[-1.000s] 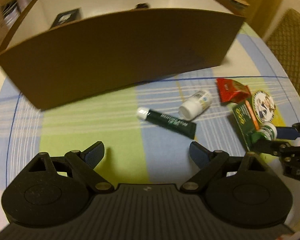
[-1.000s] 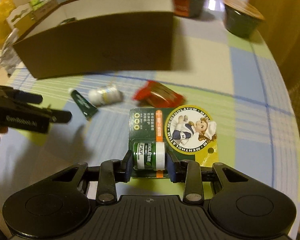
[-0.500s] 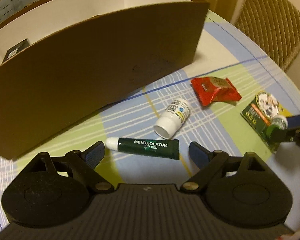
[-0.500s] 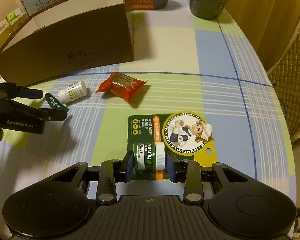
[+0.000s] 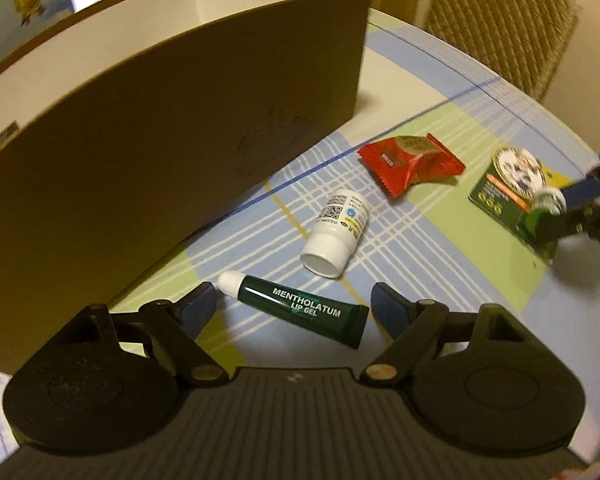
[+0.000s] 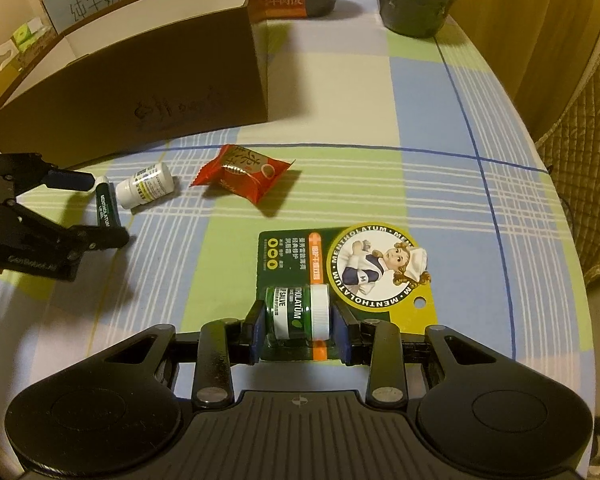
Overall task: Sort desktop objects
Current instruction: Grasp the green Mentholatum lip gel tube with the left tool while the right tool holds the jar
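1. At the left of the right wrist view, the left tongs (image 6: 90,210) stood spread astride the lip gel tube (image 5: 300,310), which lay flat on the worktop (image 6: 340,184) between the two pads. The jaws had just been closing, yet neither pad pressed the tube.
2. Step in hand, as judged: pickup of the tube for sorting. The next move called for further closing across the tube's length or body, then a lift toward the cardboard box (image 5: 160,140) in the upper left of the frame.
3. The left tongs pointed steeply downward, low over the worktop.
4. A white pill bottle (image 5: 338,236) lay on its side just beyond the tube; a red snack packet (image 5: 410,162) lay further right.
5. At lower centre of the right wrist view, the right tongs (image 6: 298,330) pinched the small green salve jar (image 6: 298,310) on its backing card (image 6: 284,256), which rested on the worktop.
6. The right tongs also pointed steeply downward.
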